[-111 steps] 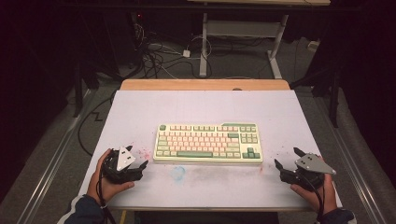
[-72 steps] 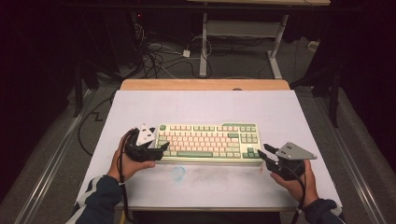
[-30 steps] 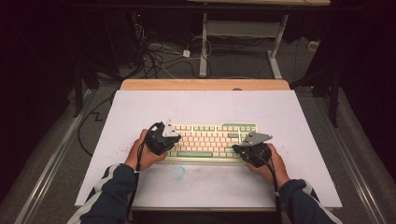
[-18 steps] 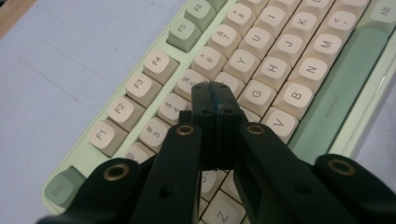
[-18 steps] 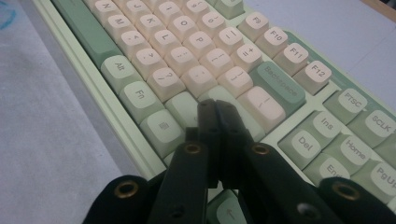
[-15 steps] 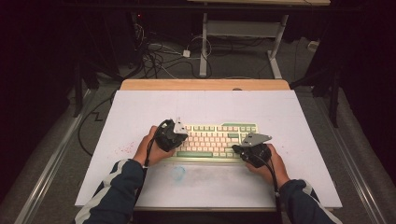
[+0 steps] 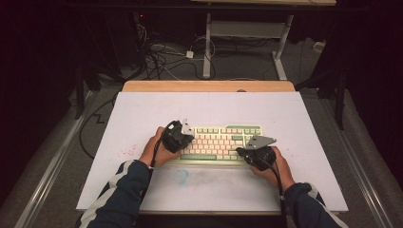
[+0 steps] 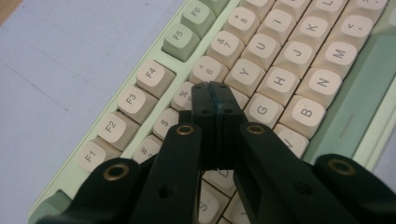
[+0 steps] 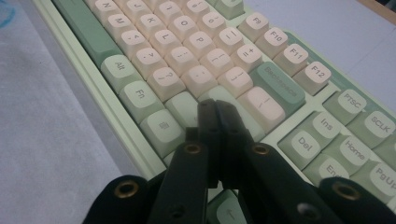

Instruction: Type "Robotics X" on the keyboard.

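Two closed tongs over a keyboard

The keyboard (image 7: 221, 143) lies at the middle of the white worktop (image 7: 142, 114). The left tongs (image 8: 215, 93) hang over its left end, jaws pressed together above the keys around 5 and T (nothing between them). The right tongs (image 9: 215, 108) sit over its right end, jaws likewise together near the Shift key (image 9: 187, 105).

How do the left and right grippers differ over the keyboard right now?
The left gripper sits over the keyboard's left half, tips among the beige letter and number keys; the right gripper sits at its right half, tips near the green keys below Backspace. Both have jaws shut, holding nothing.
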Available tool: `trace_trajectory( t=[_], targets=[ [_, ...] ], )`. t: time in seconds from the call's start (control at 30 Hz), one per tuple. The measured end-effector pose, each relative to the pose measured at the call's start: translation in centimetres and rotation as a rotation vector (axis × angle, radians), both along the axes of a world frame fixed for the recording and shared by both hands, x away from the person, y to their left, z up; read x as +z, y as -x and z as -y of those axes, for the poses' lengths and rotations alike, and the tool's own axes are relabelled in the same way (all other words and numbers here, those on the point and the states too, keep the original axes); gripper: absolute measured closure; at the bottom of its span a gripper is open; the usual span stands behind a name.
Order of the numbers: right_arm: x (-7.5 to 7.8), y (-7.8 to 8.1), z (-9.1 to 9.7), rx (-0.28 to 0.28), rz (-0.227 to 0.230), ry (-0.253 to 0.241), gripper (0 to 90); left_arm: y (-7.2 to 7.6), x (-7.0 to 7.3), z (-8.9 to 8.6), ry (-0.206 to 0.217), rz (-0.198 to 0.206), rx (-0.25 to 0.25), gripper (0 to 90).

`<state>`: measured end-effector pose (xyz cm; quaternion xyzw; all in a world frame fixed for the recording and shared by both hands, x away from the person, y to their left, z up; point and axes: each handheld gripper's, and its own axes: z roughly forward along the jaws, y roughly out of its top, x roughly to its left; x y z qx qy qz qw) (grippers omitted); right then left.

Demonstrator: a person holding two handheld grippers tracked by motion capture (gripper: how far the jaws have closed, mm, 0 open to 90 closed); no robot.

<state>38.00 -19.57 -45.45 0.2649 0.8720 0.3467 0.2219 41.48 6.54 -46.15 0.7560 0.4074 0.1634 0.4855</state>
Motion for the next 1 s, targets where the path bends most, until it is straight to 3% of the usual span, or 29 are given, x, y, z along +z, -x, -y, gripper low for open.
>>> trace_trajectory(
  t=[0.23, 0.33, 0.8, 0.9, 1.0],
  targets=[
    [0.0, 0.1, 0.0, -0.001, 0.003, 0.003, 90.0, -0.1, 0.0, -0.1, 0.004, -0.004, 0.005, 86.7],
    [0.0, 0.1, -0.1, 0.0, 0.013, 0.009, 90.0, -0.1, -0.3, 0.0, -0.014, -0.015, 0.003, 87.1],
    [0.0, 0.2, -0.1, -0.001, 0.013, 0.011, 90.0, 0.2, 0.5, -0.3, 0.012, 0.022, 0.009, 86.3],
    [0.0, 0.2, -0.1, 0.004, 0.017, 0.014, 90.0, 0.3, 0.8, -0.5, 0.022, 0.036, 0.01, 85.4],
    [0.0, 0.2, -0.2, 0.001, 0.013, 0.013, 90.0, 0.9, 1.7, -1.2, 0.068, 0.083, 0.023, 83.1]
  ],
)
